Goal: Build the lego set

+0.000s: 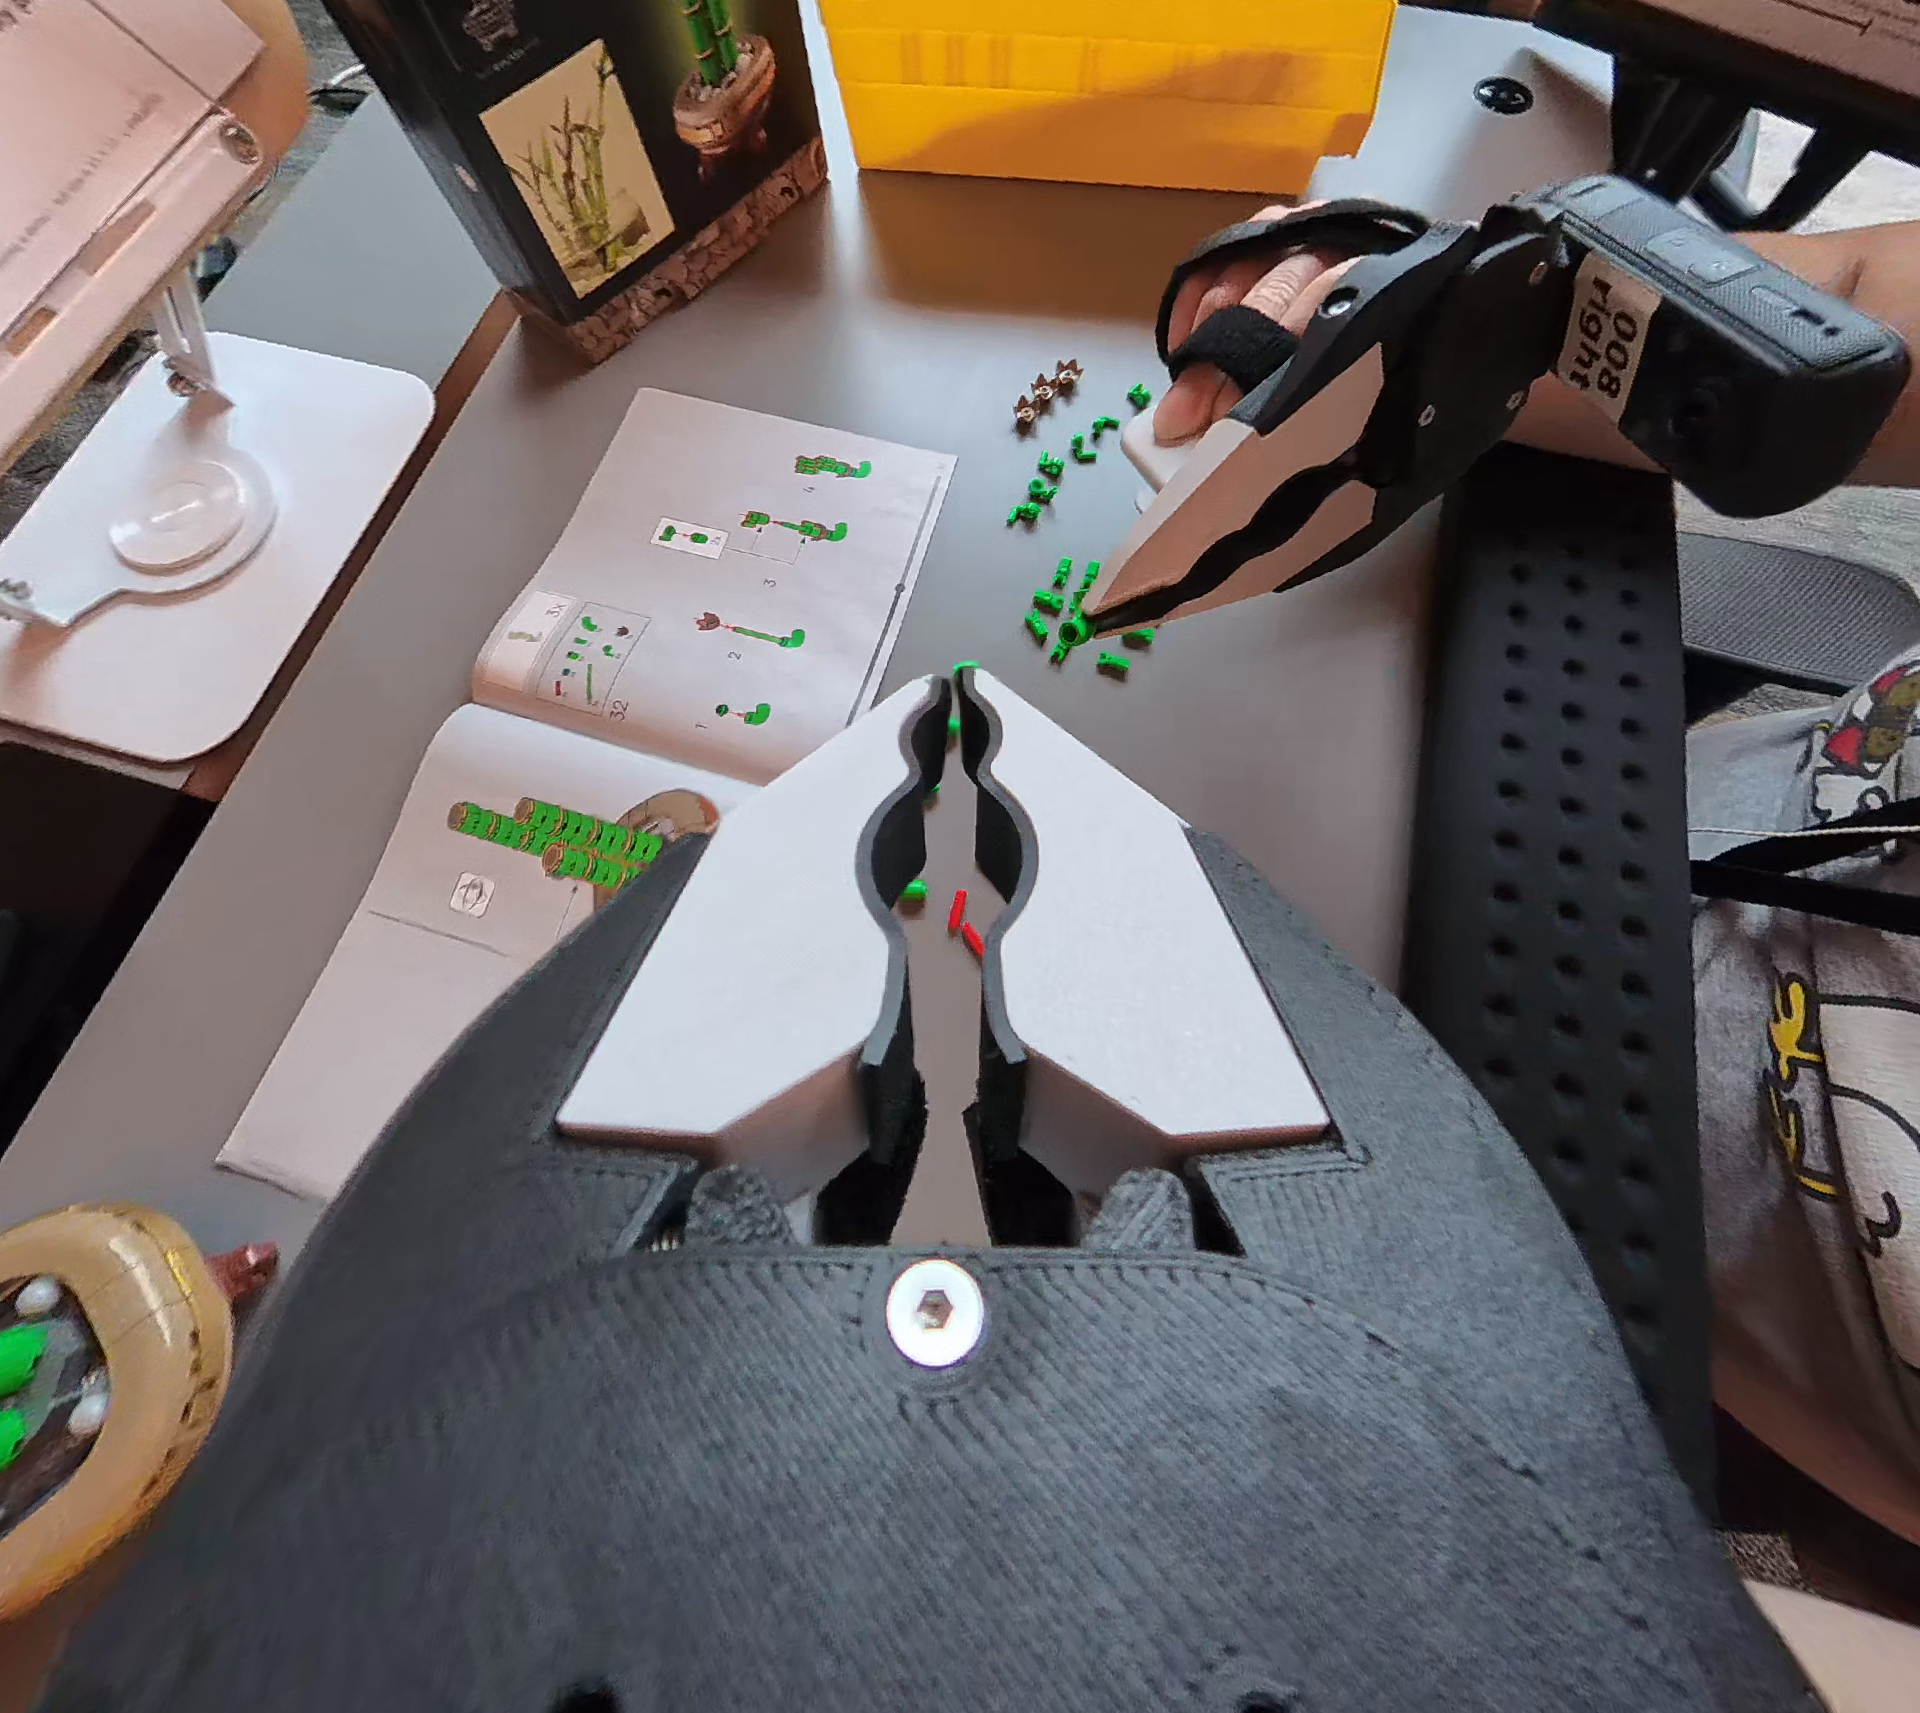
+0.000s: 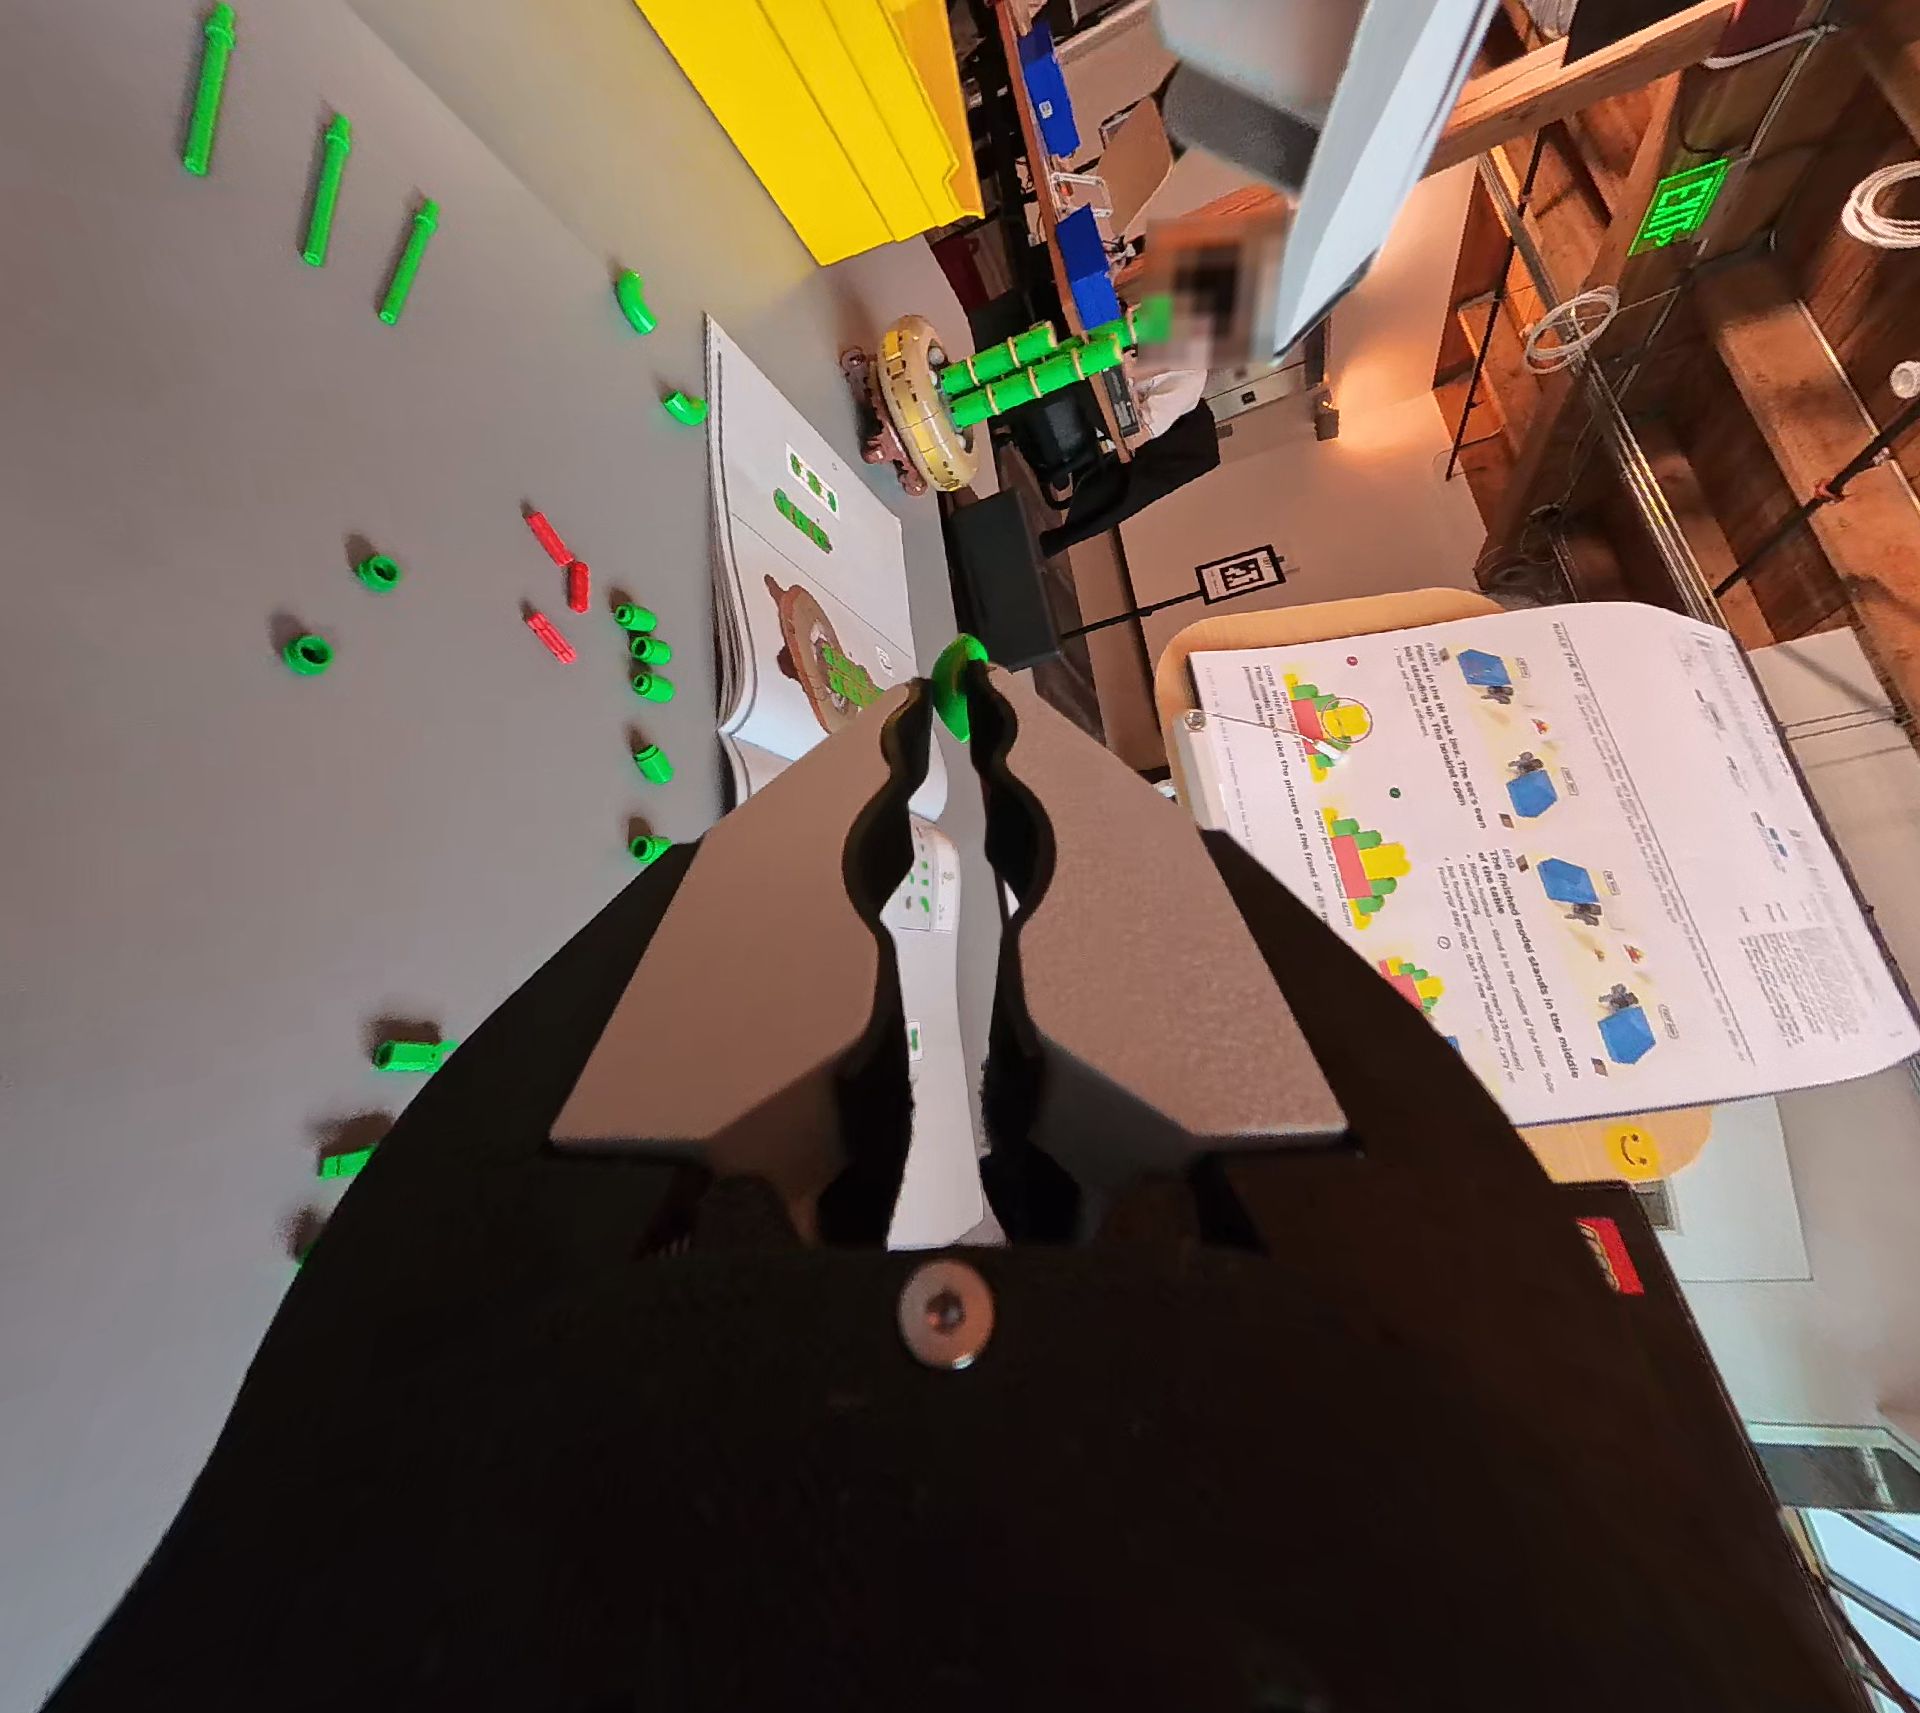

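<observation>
My right gripper (image 2: 951, 692) is shut on a small green round piece (image 2: 956, 687) and holds it just above the grey table. In the left wrist view, the right gripper (image 1: 1091, 624) sits at a cluster of small green pieces (image 1: 1060, 598). My left gripper (image 1: 961, 676) hovers over the table with its jaws nearly together. I see nothing clearly held in it. Red pins (image 1: 961, 915) and small green bits show through its gap. Three green rods (image 2: 327, 188), green elbows (image 2: 634, 302) and red pins (image 2: 551, 541) lie loose on the table. The open instruction booklet (image 1: 727, 572) lies left of the pieces.
A tan pot model (image 2: 925, 406) with green bamboo stalks (image 2: 1039, 370) stands past the booklet (image 2: 810, 583); the pot also shows at the lower left of the left wrist view (image 1: 94, 1383). A yellow bin (image 1: 1091, 74), the set's box (image 1: 540, 53) and a sheet on a stand (image 1: 104, 105) line the back. Brown pieces (image 1: 1044, 390) lie near the right hand. One gripper's finger ends stand about 10 cm off the other's.
</observation>
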